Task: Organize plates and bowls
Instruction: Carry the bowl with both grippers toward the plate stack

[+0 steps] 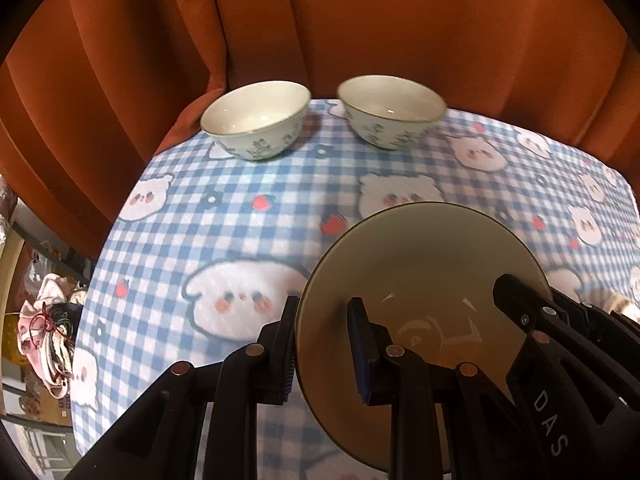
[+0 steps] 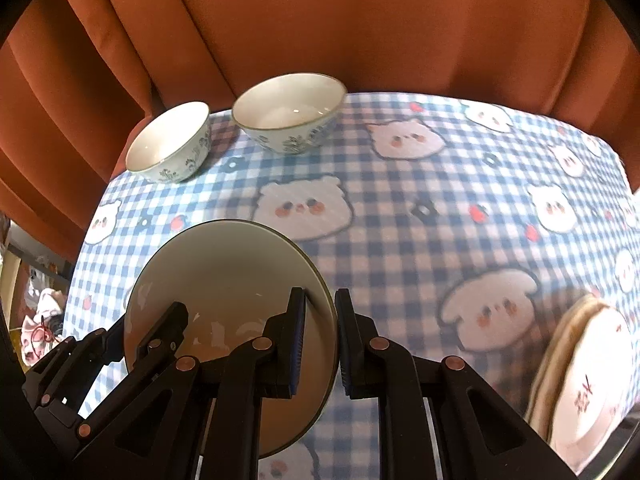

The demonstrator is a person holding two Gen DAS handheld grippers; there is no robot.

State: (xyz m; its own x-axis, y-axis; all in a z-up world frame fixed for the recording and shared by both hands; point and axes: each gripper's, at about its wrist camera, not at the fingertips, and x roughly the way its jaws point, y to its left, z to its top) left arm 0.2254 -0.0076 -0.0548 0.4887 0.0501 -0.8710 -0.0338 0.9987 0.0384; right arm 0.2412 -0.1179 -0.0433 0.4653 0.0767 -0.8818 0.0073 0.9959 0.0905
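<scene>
Plate (image 1: pixel 420 264): pinched at opposite rims by left gripper (image 1: pixel 324 352) and right gripper (image 2: pixel 322 344); plate stack (image 2: pixel 580 380) lies rightward, nearer the right gripper.

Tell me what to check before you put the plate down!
1. Left gripper clamped on the plate rim: ok.
2. Right gripper clamped on the opposite rim: ok.
3. Plate lifted off the tablecloth: cannot tell.
4. Two bowls standing upright at the far edge, apart from the plate: ok.
5. Stack of plates at the right, visible but blurred; how neat it is: cannot tell.
</scene>
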